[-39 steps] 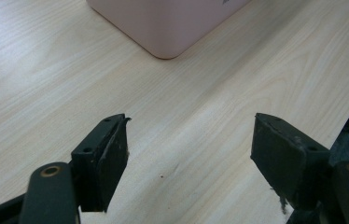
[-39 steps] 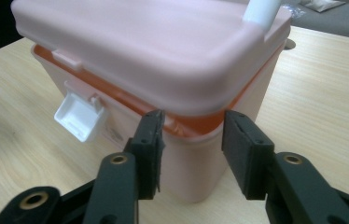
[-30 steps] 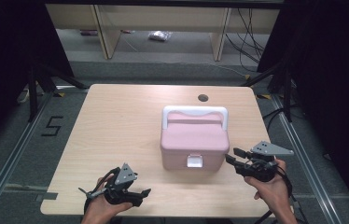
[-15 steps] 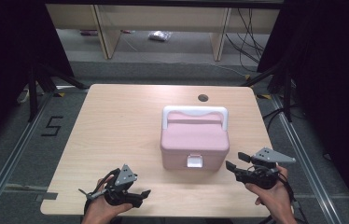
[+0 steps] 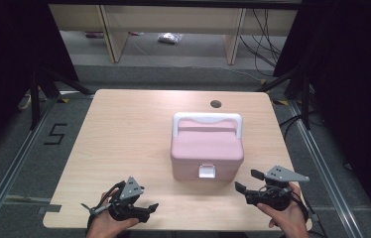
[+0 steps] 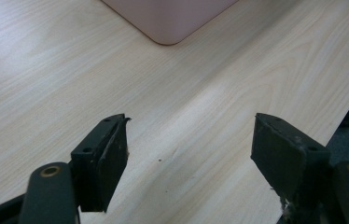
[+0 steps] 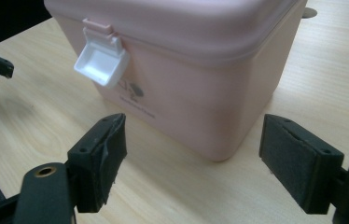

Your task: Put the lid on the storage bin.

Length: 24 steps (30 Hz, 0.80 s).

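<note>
Looking at the pale wooden counter [image 5: 124,134], we see a smooth pink plastic box [image 5: 207,151] with rounded corners and white latch [image 5: 207,171]. Right claw [image 5: 245,186], beside the box, has just been opening, empty; left claw [image 5: 146,210], near the box, stands spread, empty.

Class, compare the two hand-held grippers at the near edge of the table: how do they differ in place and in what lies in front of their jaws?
The left gripper sits well left of the pink box; the right gripper is close to its front right corner. The left faces mostly bare table; the right faces the box's corner, its white latch to one side. The right's jaws have just been opening. Both stand open, holding nothing.
</note>
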Each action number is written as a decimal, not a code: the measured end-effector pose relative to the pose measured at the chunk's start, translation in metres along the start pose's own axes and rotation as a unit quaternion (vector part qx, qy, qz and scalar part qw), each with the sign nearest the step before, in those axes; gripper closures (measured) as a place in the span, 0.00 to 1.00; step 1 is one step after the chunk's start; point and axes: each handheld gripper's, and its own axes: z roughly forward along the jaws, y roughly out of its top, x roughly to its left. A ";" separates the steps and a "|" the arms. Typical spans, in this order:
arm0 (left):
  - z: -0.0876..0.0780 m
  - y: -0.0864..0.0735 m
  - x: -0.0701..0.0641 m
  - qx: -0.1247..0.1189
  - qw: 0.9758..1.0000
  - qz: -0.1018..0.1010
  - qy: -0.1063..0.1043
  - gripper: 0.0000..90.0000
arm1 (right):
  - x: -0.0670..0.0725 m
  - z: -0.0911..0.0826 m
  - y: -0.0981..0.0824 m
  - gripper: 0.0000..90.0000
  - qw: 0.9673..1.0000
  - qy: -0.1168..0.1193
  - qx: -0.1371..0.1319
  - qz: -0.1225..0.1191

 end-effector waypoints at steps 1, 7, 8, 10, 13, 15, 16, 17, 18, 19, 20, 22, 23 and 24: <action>0.000 -0.001 0.000 0.000 1.000 -0.001 0.003 0.30 | -0.002 0.000 -0.001 0.25 1.000 -0.001 -0.001 -0.016; 0.000 -0.006 -0.004 0.003 1.000 0.002 0.001 0.30 | 0.002 0.001 -0.009 0.24 1.000 0.005 0.008 -0.015; 0.001 -0.006 -0.005 0.003 1.000 0.001 0.002 0.30 | 0.005 0.002 -0.011 0.24 1.000 0.008 0.007 -0.003; 0.001 -0.007 -0.005 0.004 1.000 0.005 0.002 0.30 | 0.004 0.002 -0.014 0.24 1.000 0.007 0.020 -0.010; 0.001 -0.008 -0.006 0.005 1.000 0.004 0.000 0.30 | 0.004 0.003 -0.018 0.24 0.999 0.007 0.023 -0.024; 0.001 -0.009 -0.007 0.005 1.000 0.005 0.001 0.30 | 0.005 0.003 -0.020 0.24 0.999 0.013 0.030 -0.020; 0.001 -0.010 -0.008 0.006 1.000 -0.003 -0.001 0.30 | 0.009 0.003 -0.022 0.24 0.999 0.016 0.037 0.001; 0.000 -0.009 -0.007 0.005 1.000 0.009 -0.002 0.30 | 0.006 0.004 -0.023 0.24 0.999 0.015 0.035 -0.023; 0.000 -0.010 -0.009 0.006 1.000 0.001 -0.005 0.30 | 0.007 0.004 -0.025 0.24 0.999 0.025 0.040 -0.017; 0.000 -0.010 -0.008 0.008 1.000 0.006 -0.005 0.30 | 0.009 0.003 -0.027 0.24 0.999 0.022 0.044 -0.013; 0.000 -0.010 -0.009 0.004 1.000 0.007 -0.001 0.30 | 0.009 0.003 -0.028 0.24 0.998 0.022 0.048 -0.021; 0.000 -0.010 -0.009 0.006 1.000 0.006 -0.001 0.30 | 0.009 0.003 -0.031 0.23 0.998 0.020 0.046 -0.028; 0.000 -0.011 -0.010 0.007 1.000 0.006 -0.003 0.30 | 0.010 0.001 -0.032 0.22 0.998 0.024 0.053 -0.024; 0.000 -0.011 -0.010 0.007 1.000 0.006 -0.002 0.30 | 0.013 0.001 -0.034 0.22 0.998 0.027 0.055 -0.011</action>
